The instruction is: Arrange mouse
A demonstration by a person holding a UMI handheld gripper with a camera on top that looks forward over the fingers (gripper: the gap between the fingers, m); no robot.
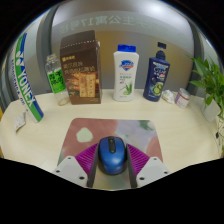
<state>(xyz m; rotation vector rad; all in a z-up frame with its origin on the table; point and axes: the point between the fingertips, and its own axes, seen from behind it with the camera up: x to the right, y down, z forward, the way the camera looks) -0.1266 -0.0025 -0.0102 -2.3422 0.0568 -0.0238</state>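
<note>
A blue computer mouse (pixel 112 155) sits between my two fingers, and the pink pads (pixel 88 158) touch it on both sides. My gripper (pixel 112 160) is shut on the mouse and holds it over the near part of a grey mouse mat (pixel 95 130) that lies on the pale table. I cannot tell whether the mouse rests on the mat or hangs just above it.
Along the back stand a brown box (pixel 79 68), a white bottle (pixel 125 73), a dark blue bottle (pixel 157 72) and a small clear bottle (pixel 57 80). A green and white tube (pixel 27 85) leans behind the left finger's side. A plant (pixel 211 85) and small jars (pixel 182 98) stand at the right.
</note>
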